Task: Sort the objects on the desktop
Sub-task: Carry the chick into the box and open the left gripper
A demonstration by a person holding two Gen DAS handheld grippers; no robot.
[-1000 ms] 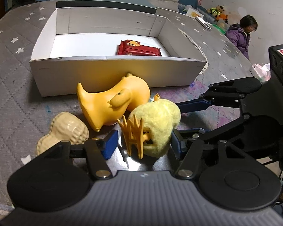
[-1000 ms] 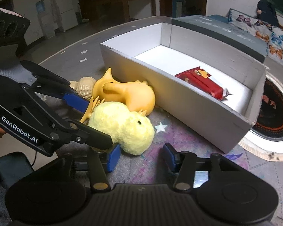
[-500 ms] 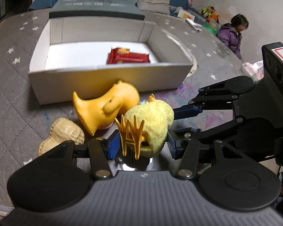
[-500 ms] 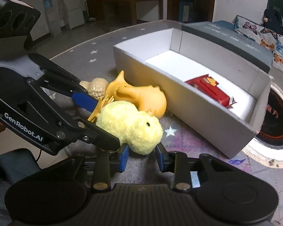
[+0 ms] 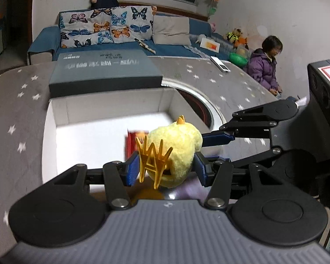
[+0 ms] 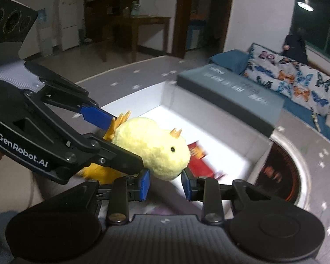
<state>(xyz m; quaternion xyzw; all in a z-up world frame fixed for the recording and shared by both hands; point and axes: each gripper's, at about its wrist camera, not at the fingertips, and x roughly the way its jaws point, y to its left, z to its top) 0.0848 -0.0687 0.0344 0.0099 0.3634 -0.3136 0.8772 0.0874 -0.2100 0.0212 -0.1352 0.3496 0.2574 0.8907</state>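
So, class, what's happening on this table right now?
A person is working two handheld tongs on one fluffy yellow chick toy. The left tongs are shut on its feet end and the right tongs on its head end, holding it in the air in front of the open white box. A red snack packet already lies in the box. An orange toy shows below the chick.
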